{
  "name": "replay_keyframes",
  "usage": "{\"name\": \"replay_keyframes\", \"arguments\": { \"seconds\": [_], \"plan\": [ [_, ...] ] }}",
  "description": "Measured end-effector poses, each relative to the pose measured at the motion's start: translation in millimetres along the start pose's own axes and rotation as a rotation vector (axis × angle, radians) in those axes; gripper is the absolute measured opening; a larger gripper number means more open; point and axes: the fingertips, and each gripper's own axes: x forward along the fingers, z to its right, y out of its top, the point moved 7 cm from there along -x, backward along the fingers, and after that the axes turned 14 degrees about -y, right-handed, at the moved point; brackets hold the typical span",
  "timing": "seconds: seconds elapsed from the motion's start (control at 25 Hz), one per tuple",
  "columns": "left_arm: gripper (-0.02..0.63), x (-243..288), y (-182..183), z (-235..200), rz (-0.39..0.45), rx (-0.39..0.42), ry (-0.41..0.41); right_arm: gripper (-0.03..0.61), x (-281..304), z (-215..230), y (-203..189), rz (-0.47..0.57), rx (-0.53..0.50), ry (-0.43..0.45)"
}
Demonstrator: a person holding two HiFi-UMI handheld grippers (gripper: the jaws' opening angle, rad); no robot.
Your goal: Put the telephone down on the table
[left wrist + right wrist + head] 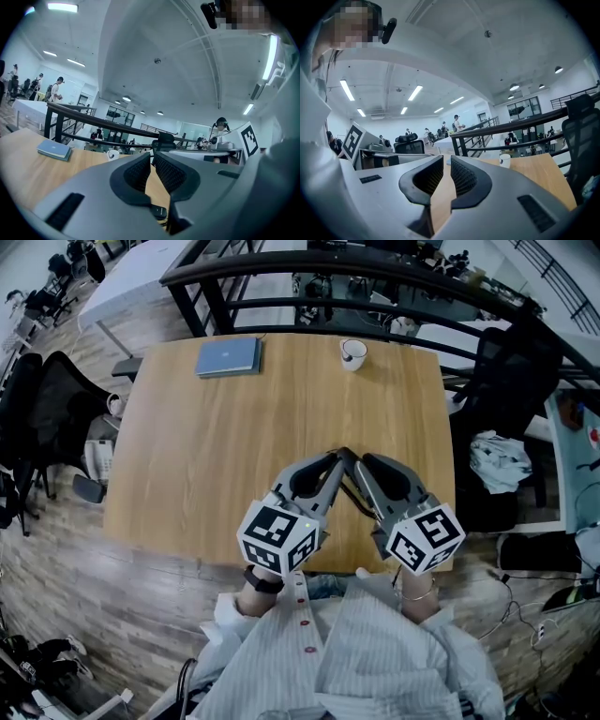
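Note:
I see no telephone in any view. Both grippers hover over the near middle of the wooden table (187, 446), tips leaning together. My left gripper (338, 457) (152, 159) has its jaws almost touching, with nothing between the pads. My right gripper (362, 461) (447, 161) also shows only a thin slit between its pads, with bare table behind. A small dark object (159, 212) sits low under the left jaws; I cannot tell what it is.
A blue book (228, 357) and a white mug (353, 353) lie at the table's far edge. A dark railing (375, 273) runs behind the table. Black office chairs stand at the left (56, 418) and right (506, 362). People stand far off in the room.

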Motion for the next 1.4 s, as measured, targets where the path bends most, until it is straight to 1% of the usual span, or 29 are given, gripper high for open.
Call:
{"name": "replay_keyframes", "arguments": {
  "seconds": [0.2, 0.48, 0.84, 1.16, 1.4],
  "plan": [
    [0.041, -2, 2, -3, 0.006, 0.007, -0.004, 0.054, 3, -2, 0, 0.001, 0.016, 0.006],
    [0.041, -6, 7, -5, 0.013, 0.011, -0.014, 0.044, 8, -5, -2, -0.018, 0.015, 0.005],
    [0.041, -8, 8, -8, 0.003, 0.014, -0.026, 0.040, 14, -9, -5, -0.033, 0.045, 0.003],
    [0.041, -5, 8, -7, -0.009, 0.015, -0.048, 0.038, 15, -11, -4, -0.045, 0.044, 0.001],
    [0.041, -6, 8, -8, -0.014, 0.013, -0.053, 0.038, 13, -10, -7, -0.052, 0.056, -0.020]
  ]
}}
